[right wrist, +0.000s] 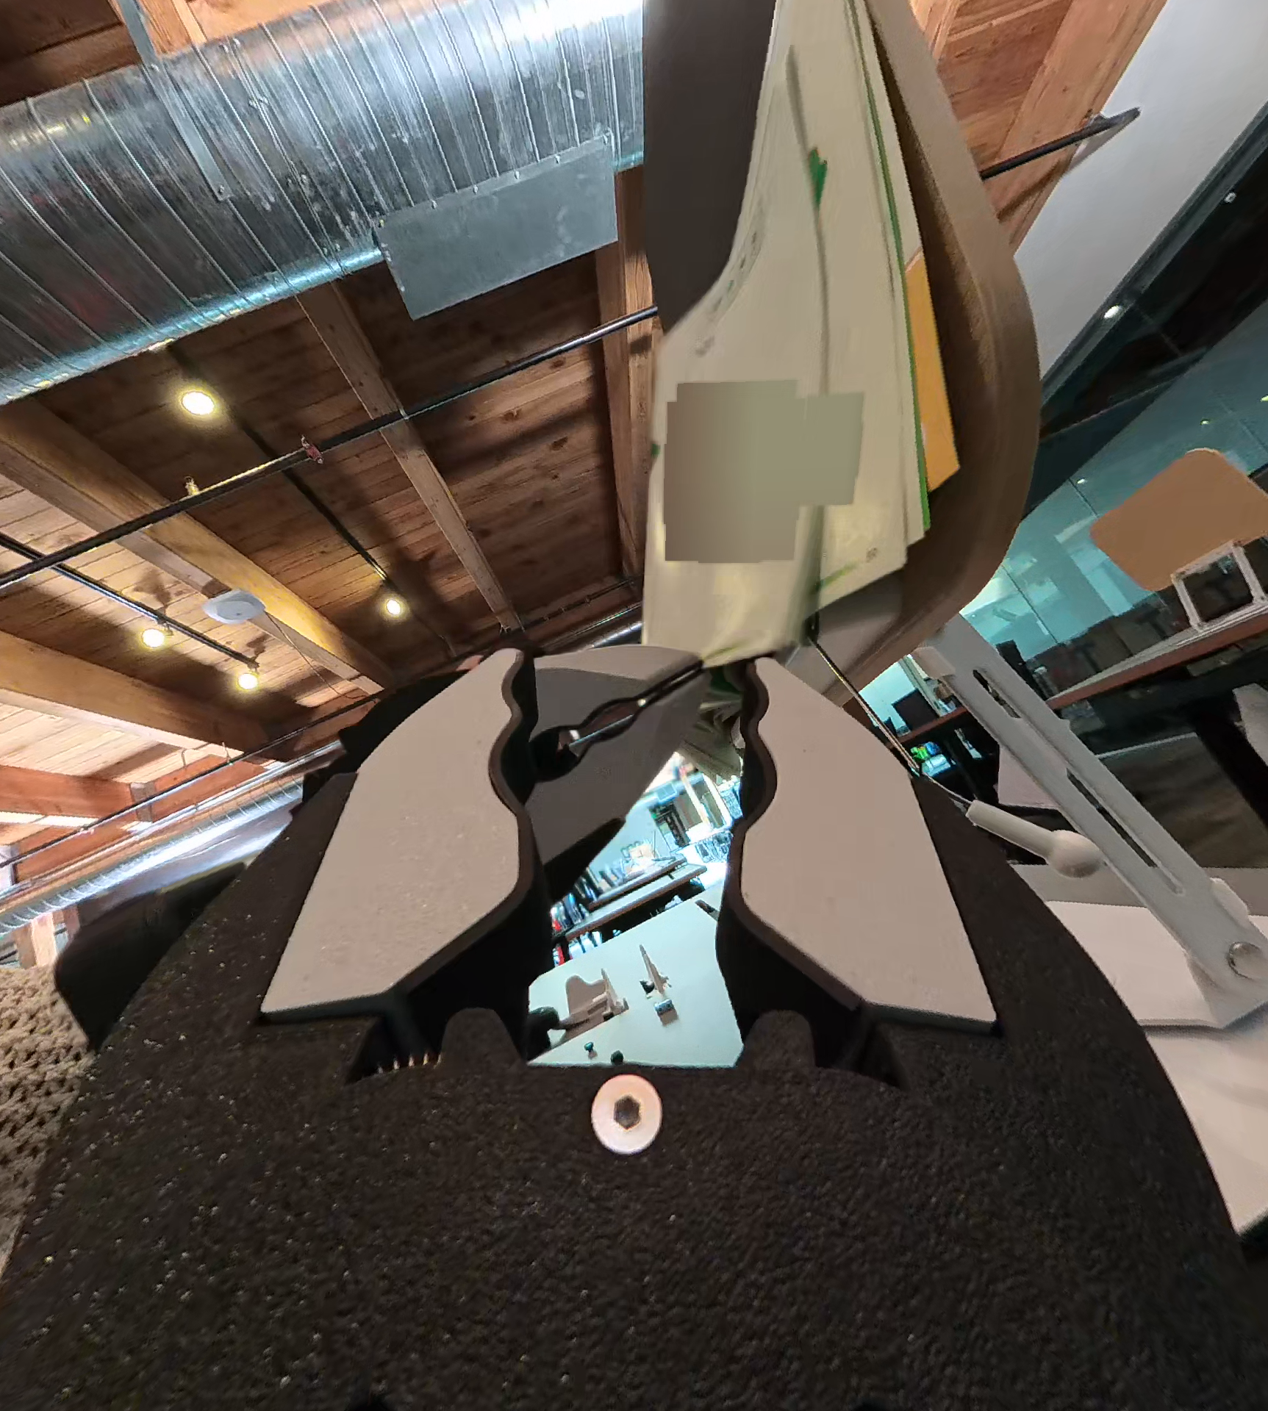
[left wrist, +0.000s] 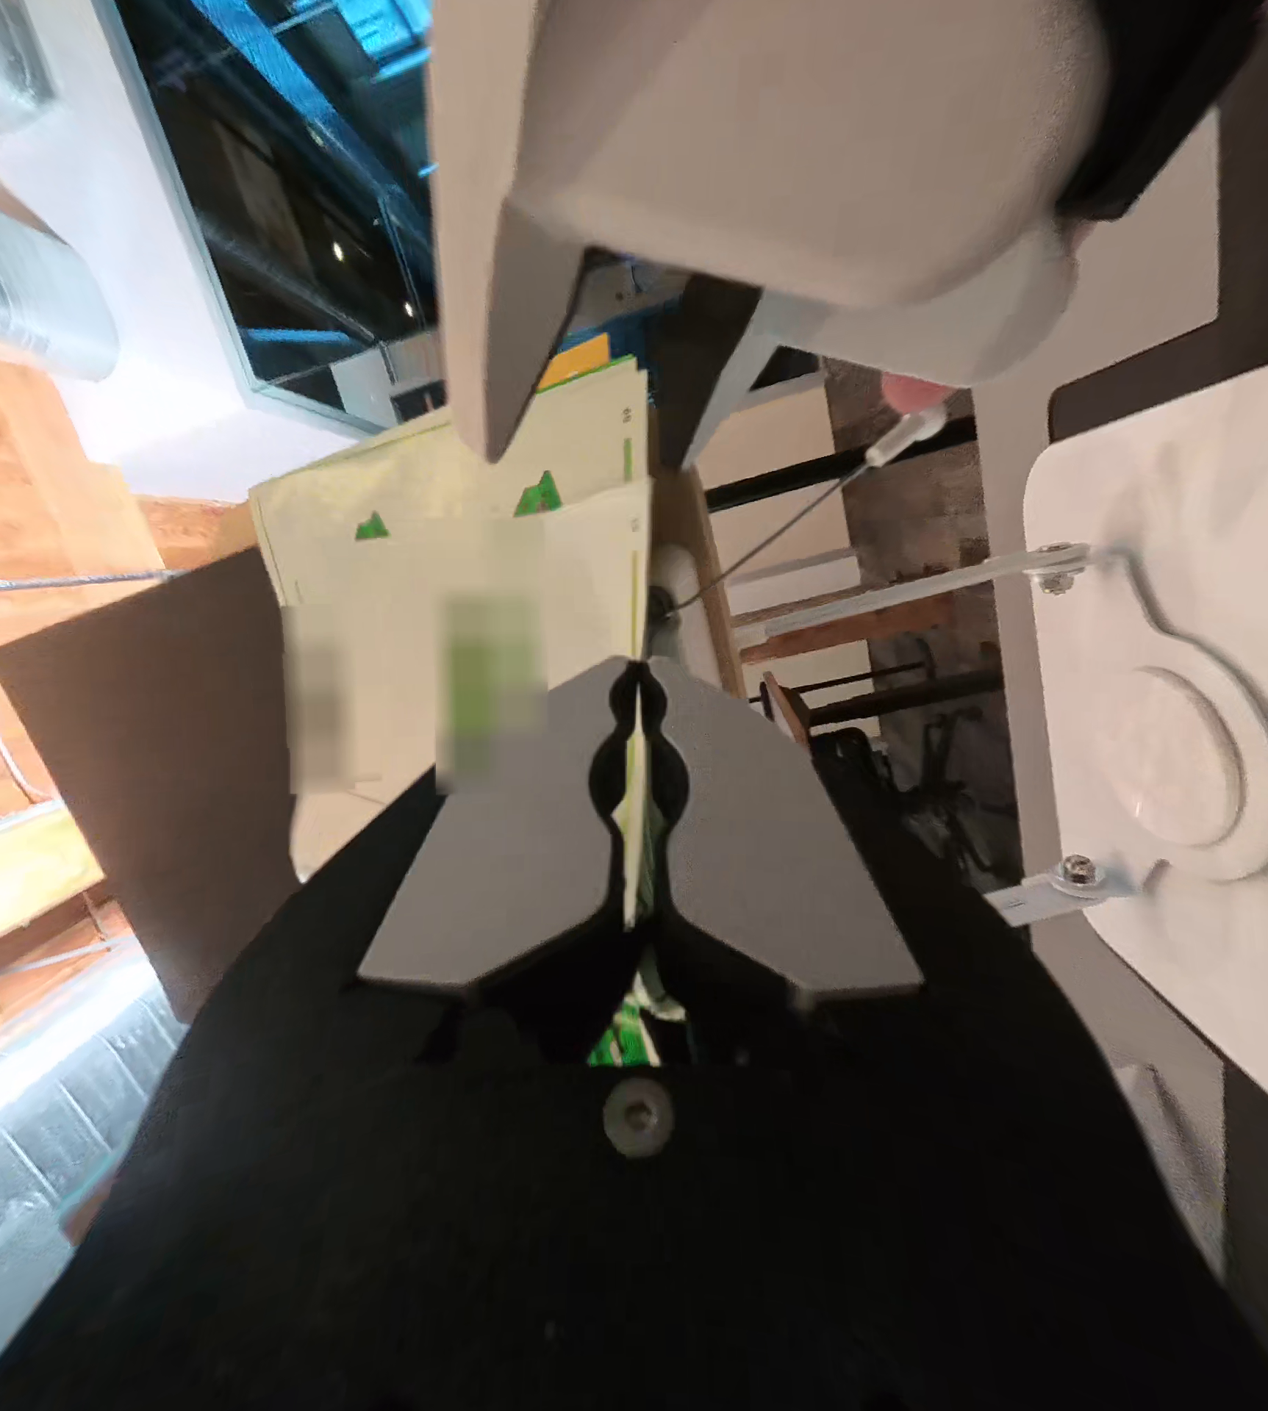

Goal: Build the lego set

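Wooden ceiling planks and a silver duct fill the left side of the left wrist view, with a dark glass wall above. One instruction booklet hangs in the middle, its pale pages with green marks fanned open toward the left and its long edge running up and down the picture. The left gripper is closed on the booklet's page edge; paper shows pinched between the two grey fingers all the way down the gap. The right gripper reaches in from above, its two grey tips apart, one touching the upper pages. A white stand plate sits at the right.

Ceiling beams, one ribbed metal duct and four lit spotlights back the right wrist view. The right gripper stands open, a wide gap between its fingers. The instruction booklet hangs upright just above, its lower corner by the right finger's tip; whether it touches cannot be told. The left gripper shows through the gap, closed on the booklet's bottom edge. A white table with a slotted white bracket lies at right.
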{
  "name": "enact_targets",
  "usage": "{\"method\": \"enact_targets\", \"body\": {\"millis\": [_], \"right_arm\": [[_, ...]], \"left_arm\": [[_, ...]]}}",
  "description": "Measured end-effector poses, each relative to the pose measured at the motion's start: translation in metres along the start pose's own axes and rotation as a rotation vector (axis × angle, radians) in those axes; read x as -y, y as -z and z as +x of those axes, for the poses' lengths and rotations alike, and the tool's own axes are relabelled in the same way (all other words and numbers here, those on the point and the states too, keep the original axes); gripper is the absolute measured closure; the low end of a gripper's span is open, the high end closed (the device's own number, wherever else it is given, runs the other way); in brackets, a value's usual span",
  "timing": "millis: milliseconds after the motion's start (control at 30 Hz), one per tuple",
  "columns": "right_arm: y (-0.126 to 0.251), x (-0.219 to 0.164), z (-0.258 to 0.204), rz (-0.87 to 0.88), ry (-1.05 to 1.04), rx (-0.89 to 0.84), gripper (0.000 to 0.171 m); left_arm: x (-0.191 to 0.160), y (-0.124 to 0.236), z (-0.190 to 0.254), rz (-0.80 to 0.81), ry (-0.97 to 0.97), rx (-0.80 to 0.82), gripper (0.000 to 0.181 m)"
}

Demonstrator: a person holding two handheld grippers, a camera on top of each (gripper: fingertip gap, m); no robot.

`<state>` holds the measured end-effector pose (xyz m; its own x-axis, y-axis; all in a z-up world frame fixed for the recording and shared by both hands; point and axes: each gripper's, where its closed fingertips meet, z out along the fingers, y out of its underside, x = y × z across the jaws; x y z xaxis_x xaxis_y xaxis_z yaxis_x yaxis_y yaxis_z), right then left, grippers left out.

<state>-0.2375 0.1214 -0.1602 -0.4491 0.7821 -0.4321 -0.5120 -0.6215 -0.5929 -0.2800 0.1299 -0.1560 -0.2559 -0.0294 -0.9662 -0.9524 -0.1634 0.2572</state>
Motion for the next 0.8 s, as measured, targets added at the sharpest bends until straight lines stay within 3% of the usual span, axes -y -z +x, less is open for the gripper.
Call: {"method": "enact_targets", "body": {"millis": [100, 300, 367, 500, 800], "right_arm": [[0.001, 0.003, -0.001, 0.014, 0.004, 0.004, 0.122], [0.002, 0.013, -0.009, 0.046, 0.023, 0.030, 0.127], [0.000, 0.020, -0.017, 0.056, 0.041, 0.054, 0.130], [-0.010, 0.031, -0.041, 0.038, 0.081, 0.130, 0.132], [-0.015, 0.013, -0.041, -0.018, 0.043, 0.157, 0.134]], "left_arm": [[0.003, 0.005, -0.003, 0.042, 0.167, -0.022, 0.181], [0.016, 0.030, -0.022, 0.296, 0.860, -0.082, 0.181], [0.015, 0.036, -0.030, 0.372, 1.006, -0.088, 0.181], [0.015, 0.040, -0.029, 0.410, 1.035, -0.118, 0.181], [0.024, 0.042, -0.020, 0.405, 1.020, -0.170, 0.177]]}}
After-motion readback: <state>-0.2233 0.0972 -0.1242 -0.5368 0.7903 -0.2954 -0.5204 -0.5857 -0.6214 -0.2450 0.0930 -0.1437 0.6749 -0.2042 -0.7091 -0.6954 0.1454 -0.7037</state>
